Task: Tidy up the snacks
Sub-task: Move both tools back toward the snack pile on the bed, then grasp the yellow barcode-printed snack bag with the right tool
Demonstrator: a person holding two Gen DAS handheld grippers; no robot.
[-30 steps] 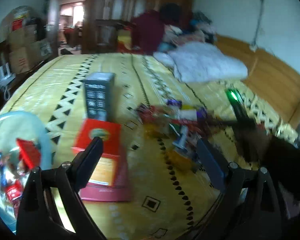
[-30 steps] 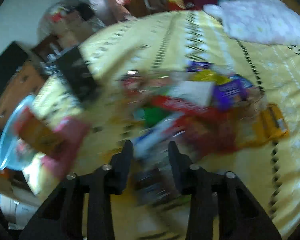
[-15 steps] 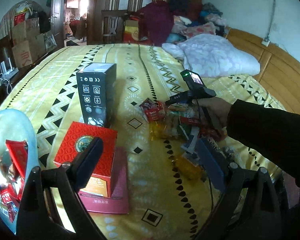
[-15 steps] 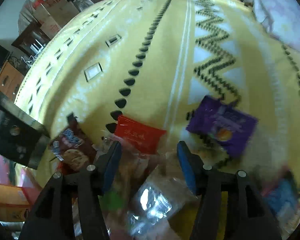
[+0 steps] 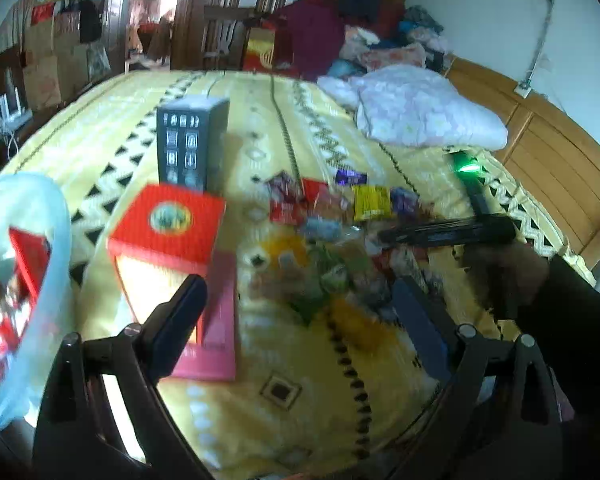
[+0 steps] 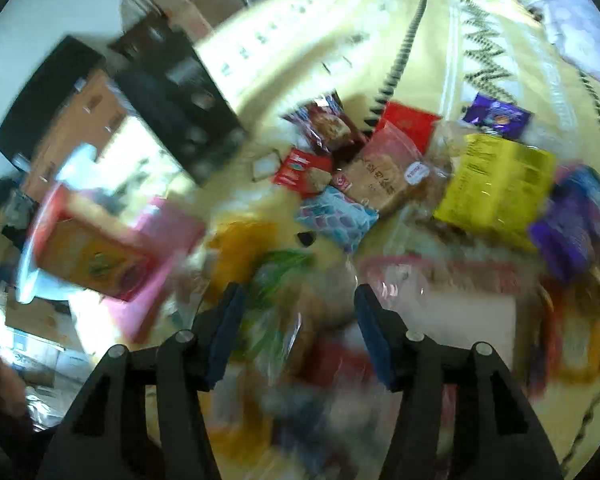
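A pile of snack packets [image 5: 332,232] lies on the yellow patterned bedspread [image 5: 260,392]. In the right wrist view I see a yellow packet [image 6: 496,180], a red packet [image 6: 410,122], a purple packet [image 6: 496,114] and a light blue packet [image 6: 336,218]. My right gripper [image 6: 298,320] is open, hovering just above blurred packets at the pile's near side. My left gripper [image 5: 300,320] is open and empty, above the bedspread between the red box [image 5: 168,228] and the pile. A clear tub [image 5: 28,280] at far left holds several red packets.
A black box [image 5: 190,144] stands upright behind the red box, which rests on a pink flat box [image 5: 220,320]. A white folded quilt [image 5: 420,112] lies at the far right. Wooden headboard [image 5: 560,184] at right. Clothes and cardboard boxes are stacked beyond the bed.
My right gripper has pulled back from the far side of the pile toward its near side and opened wider. The left gripper stays open, with its view shifted slightly.
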